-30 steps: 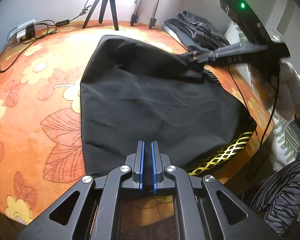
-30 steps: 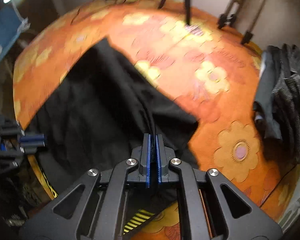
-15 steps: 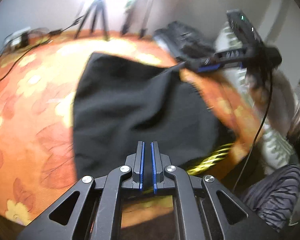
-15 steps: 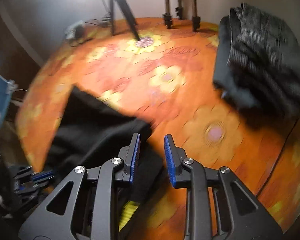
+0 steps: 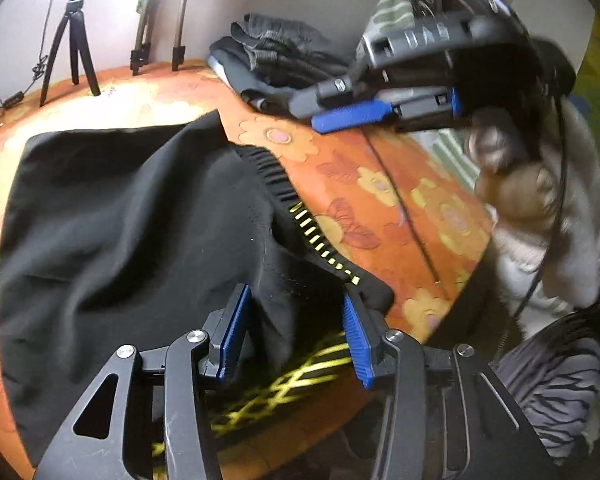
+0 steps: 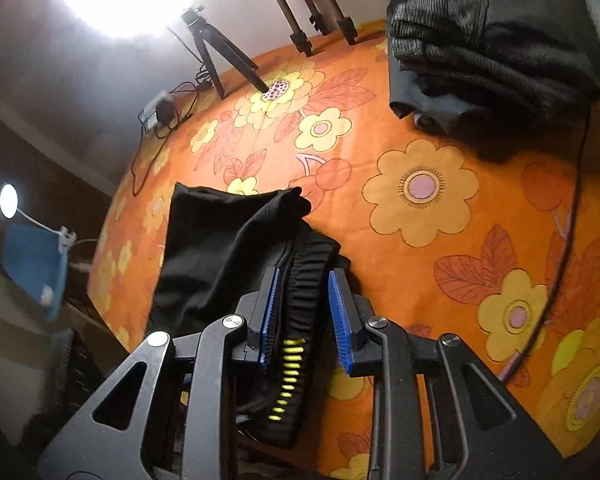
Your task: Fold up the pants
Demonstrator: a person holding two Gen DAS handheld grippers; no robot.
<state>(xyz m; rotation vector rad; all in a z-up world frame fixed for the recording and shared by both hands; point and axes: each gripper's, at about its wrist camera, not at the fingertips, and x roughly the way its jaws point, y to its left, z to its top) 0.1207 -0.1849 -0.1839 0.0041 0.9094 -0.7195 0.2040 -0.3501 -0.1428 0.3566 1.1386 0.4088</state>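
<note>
While both tongs open, pants (image 5: 132, 216) loose

The left wrist camera sits just behind the left gripper (image 5: 296, 334) and looks steeply down along its fingers, close above the near edge of the orange flower-patterned bed cover (image 5: 372, 184). It faces the far edge, where a small black tripod (image 5: 74, 40) stands by the wall. The right wrist camera looks in the same manner over the right gripper (image 6: 302, 316), also close and tilted down, toward the same far edge. Both views share the folded black pants with yellow-marked waistband (image 5: 132, 216), the tripod, and the pile of dark grey clothes (image 5: 276, 56) at the far right corner.
</note>
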